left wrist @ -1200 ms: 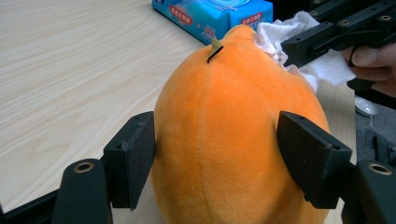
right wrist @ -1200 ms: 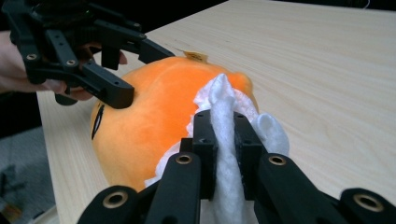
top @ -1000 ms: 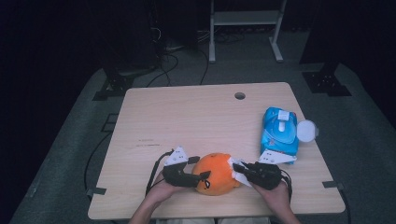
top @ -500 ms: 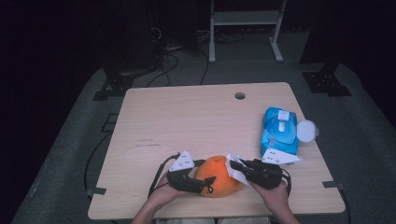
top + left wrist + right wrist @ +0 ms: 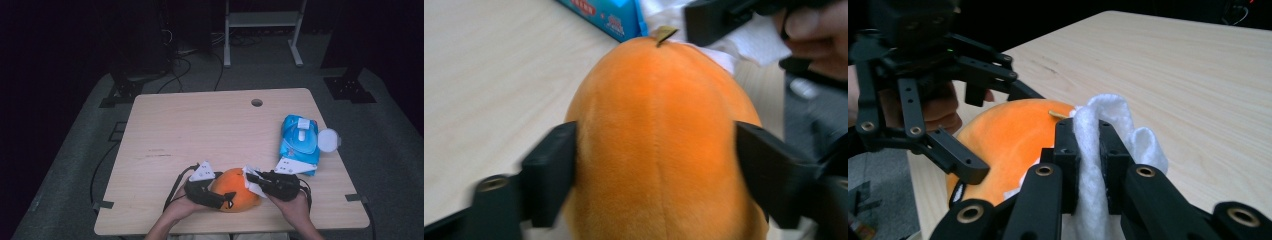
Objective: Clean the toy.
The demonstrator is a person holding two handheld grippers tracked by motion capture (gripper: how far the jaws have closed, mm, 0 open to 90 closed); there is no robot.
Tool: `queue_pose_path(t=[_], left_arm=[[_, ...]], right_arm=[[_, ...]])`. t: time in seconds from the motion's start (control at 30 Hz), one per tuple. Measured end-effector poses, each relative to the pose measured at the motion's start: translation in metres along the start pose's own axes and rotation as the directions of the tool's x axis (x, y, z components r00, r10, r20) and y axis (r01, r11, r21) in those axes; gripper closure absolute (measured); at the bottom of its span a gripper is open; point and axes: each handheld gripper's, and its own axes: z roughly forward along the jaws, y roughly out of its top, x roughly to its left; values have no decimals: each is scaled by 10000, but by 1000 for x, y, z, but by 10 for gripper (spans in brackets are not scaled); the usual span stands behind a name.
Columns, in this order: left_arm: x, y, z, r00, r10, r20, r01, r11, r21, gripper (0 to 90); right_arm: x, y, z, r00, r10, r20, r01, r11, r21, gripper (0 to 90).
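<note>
An orange plush fruit (image 5: 235, 192) with a small stem rests near the table's front edge. My left gripper (image 5: 225, 196) is shut on the fruit (image 5: 659, 140), its fingers (image 5: 551, 172) pressing into both sides. My right gripper (image 5: 253, 181) is shut on a white wipe (image 5: 251, 186). In the right gripper view the wipe (image 5: 1108, 115) bunches up between that gripper's (image 5: 1089, 145) jaws and touches the fruit (image 5: 1008, 135) beside the stem. The left gripper (image 5: 938, 100) shows behind the fruit there.
A blue wipes pack (image 5: 299, 142) lies at the table's right side with its round white lid (image 5: 328, 140) flipped open. The wooden table (image 5: 200, 130) has a cable hole (image 5: 257, 102) near the back edge. Dark floor and cables surround it.
Both hands have shifted slightly toward the front edge with the fruit. The right gripper has carried the wipe up against the fruit's top right side.
</note>
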Motion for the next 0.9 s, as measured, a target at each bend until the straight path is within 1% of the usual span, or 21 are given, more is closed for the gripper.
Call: queue_pose_path(t=[0.03,0.07,0.1,0.13,0.17,0.2,0.23,0.27,0.3,0.33,0.37,0.4,0.47,0.53,0.63,0.67,0.7,0.73,0.8,0.87,0.9], left_arm=[[-3,3,-2,9983,490,-310,-496,9986,-193,300],[-8,6,-3,9916,1097,-679,-1130,9925,-471,324],[-11,7,-4,9829,1571,-956,-1630,9849,-578,340],[-15,9,-4,9701,2076,-1258,-2177,9734,-720,342],[-18,9,-3,9594,2469,-1365,-2582,9635,-716,342],[-17,8,-2,9594,2541,-1223,-2626,9631,-590,339],[-16,6,-1,9623,2486,-1107,-2559,9650,-570,336],[-14,4,0,9669,2342,-1016,-2407,9689,-568,331],[-12,1,-1,9736,2117,-854,-2164,9750,-504,319],[-8,0,-2,9795,1892,-691,-1926,9801,-476,319],[-4,-3,-6,9843,1676,-559,-1703,9843,-471,316],[-3,-5,-7,9855,1620,-500,-1643,9853,-467,315],[-2,-6,-8,9863,1587,-449,-1608,9858,-482,315],[-3,-6,-7,9849,1685,-400,-1704,9841,-496,314],[-7,-5,-5,9785,2040,-312,-2055,9770,-568,314],[-8,-4,-5,9779,2065,-336,-2081,9766,-538,304],[-8,-4,-5,9779,2065,-336,-2081,9766,-538,284],[-7,-4,-5,9798,1960,-398,-1980,9788,-527,284],[-2,-2,-4,9927,1081,-532,-1113,9919,-608,201],[1,-2,-1,9975,349,-618,-385,9976,-578,146],[2,-3,0,9981,280,-544,-312,9978,-583,148]], right_arm=[[0,1,-1,9999,-76,71,77,9999,-129,815],[1,2,-2,9999,-123,101,126,9993,-338,815],[2,4,-4,9997,-207,107,213,9984,-528,815],[3,6,-6,9995,-264,155,273,9977,-622,815],[3,7,-7,9995,-263,167,275,9967,-757,815],[2,8,-8,9998,-148,132,158,9966,-808,815],[-1,6,-8,9998,-49,170,62,9969,-783,815],[-4,4,-8,9998,45,187,-32,9977,-684,815],[-13,-3,-5,9989,337,316,-323,9985,-442,816],[-13,-3,-5,9989,337,316,-323,9985,-442,816],[-20,-7,-6,9967,680,433,-662,9970,-409,816],[-22,-6,-7,9956,705,611,-681,9969,-390,816],[-23,-6,-9,9949,796,623,-771,9961,-421,815],[-22,-3,-11,9945,1002,318,-978,9926,-713,815],[-12,4,-9,9979,640,-92,-646,9940,-881,814],[-10,3,-4,9991,420,55,-416,9978,-525,814],[-10,3,-4,9991,420,55,-416,9978,-525,814],[-12,0,-3,9988,484,62,-481,9981,-373,815],[-18,-4,-3,9960,890,-37,-891,9955,-334,815],[-19,-6,-5,9956,935,85,-932,9953,-267,815],[-18,-6,-6,9950,994,74,-992,9947,-253,814]])
